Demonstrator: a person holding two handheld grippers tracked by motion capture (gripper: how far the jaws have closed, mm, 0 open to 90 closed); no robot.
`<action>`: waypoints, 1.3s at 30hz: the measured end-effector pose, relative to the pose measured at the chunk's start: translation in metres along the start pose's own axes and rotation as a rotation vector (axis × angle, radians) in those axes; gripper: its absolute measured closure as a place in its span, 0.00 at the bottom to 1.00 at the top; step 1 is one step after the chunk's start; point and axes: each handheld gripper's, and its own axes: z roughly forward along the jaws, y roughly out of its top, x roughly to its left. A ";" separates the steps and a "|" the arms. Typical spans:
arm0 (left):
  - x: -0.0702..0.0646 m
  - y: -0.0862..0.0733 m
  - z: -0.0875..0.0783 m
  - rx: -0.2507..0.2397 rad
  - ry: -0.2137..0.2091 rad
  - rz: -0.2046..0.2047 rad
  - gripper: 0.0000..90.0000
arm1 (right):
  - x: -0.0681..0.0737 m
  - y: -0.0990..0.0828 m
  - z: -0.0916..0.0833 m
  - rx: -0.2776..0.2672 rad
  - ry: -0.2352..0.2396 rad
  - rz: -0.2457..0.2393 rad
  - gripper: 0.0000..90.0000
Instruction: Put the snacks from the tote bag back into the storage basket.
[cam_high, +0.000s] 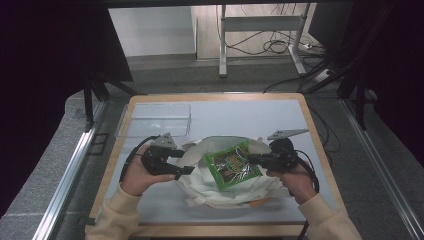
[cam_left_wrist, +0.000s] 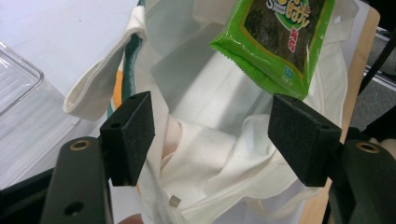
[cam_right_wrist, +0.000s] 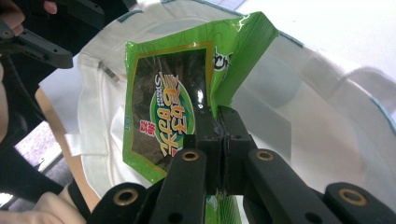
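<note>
A white cloth tote bag lies on the table with its mouth spread. A green snack packet with a dark printed panel hangs over that mouth. My right gripper is shut on the packet's edge; in the right gripper view the jaws pinch the green foil above the bag's pale inside. My left gripper sits at the bag's left rim. In the left gripper view it stands open, the bag's hemmed rim beside its left pad and the packet above.
A clear plastic tray rests at the back left of the light tabletop, close to the left gripper. The wooden table edge runs just right of the bag. Cables and desk legs lie on the floor beyond.
</note>
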 end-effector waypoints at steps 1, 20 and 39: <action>0.001 0.001 -0.001 -0.003 0.002 0.009 0.36 | -0.001 0.001 0.000 0.002 0.007 -0.012 0.97; -0.001 0.007 0.004 0.007 -0.008 0.009 0.36 | -0.015 0.015 0.001 -0.017 0.066 -0.171 0.97; -0.003 0.031 0.020 0.025 -0.044 0.054 0.37 | -0.015 0.034 0.002 -0.003 0.054 -0.279 0.97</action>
